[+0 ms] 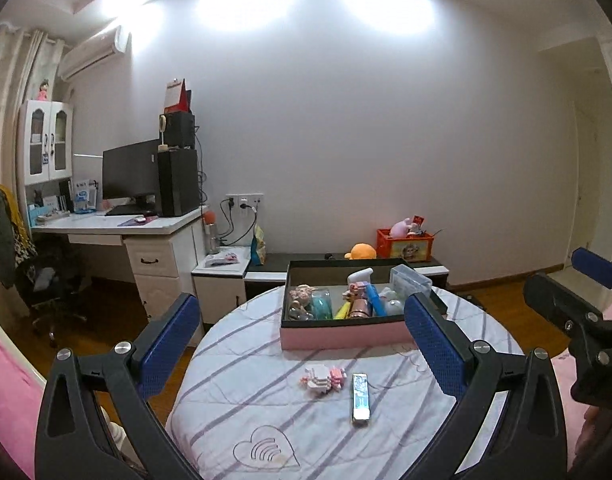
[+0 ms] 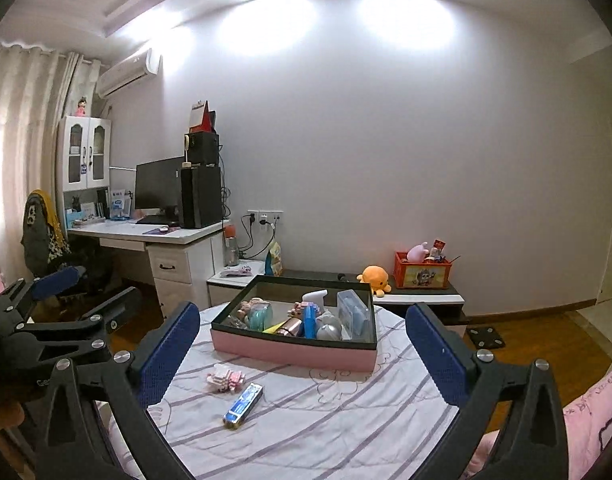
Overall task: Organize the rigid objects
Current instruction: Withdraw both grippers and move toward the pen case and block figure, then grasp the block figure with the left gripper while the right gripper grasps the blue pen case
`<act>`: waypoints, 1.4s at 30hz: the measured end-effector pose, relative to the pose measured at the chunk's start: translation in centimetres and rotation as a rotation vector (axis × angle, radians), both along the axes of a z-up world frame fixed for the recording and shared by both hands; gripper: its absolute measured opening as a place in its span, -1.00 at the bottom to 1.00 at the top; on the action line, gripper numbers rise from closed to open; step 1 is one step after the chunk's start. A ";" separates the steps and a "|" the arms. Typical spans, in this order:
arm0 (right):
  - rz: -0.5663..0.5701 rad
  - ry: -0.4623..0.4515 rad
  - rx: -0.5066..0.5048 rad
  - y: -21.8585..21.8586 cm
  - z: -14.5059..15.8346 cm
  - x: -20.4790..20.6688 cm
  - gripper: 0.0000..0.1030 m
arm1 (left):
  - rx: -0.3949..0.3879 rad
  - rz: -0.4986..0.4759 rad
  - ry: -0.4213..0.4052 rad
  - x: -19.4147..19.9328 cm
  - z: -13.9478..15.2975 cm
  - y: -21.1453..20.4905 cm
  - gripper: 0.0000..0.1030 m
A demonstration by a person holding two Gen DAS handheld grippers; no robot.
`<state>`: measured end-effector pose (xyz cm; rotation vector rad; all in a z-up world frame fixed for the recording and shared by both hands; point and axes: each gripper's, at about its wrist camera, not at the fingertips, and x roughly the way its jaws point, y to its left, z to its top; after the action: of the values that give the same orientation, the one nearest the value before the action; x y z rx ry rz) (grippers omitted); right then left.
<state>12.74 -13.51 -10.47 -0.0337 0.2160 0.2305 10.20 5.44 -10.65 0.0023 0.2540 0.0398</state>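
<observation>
On the table (image 1: pixel 265 420), I see most items boxed in the pink box (image 1: pixel 346 334); a block toy (image 1: pixel 321 377) and what looks like a toothpaste carton (image 1: pixel 361 399) remain, with each hand-held gripper, left (image 1: pixel 301 344) and right (image 2: pixel 301 350), open and empty.

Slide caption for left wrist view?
Open left gripper faces pink box; block toy and toothpaste box outside.

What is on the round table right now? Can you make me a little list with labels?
table: round, striped cloth
box: pink box at the far side, full of small things
inside box: spray bottle, clear case, others hard to name
loose on cloth: pink block toy, toothpaste box, lying side by side, nearer than the box
left hand-held gripper: open, holding nothing
right hand-held gripper: open, holding nothing
</observation>
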 end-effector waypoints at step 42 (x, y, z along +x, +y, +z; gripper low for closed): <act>0.164 0.645 -0.143 6.9 -17.3 15.0 -0.60 | -0.039 -0.003 0.438 11.8 -12.6 3.3 1.00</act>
<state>27.78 -6.56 -27.76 -0.1192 0.8738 0.3851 22.03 8.71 -23.21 -0.0273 0.6925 0.0314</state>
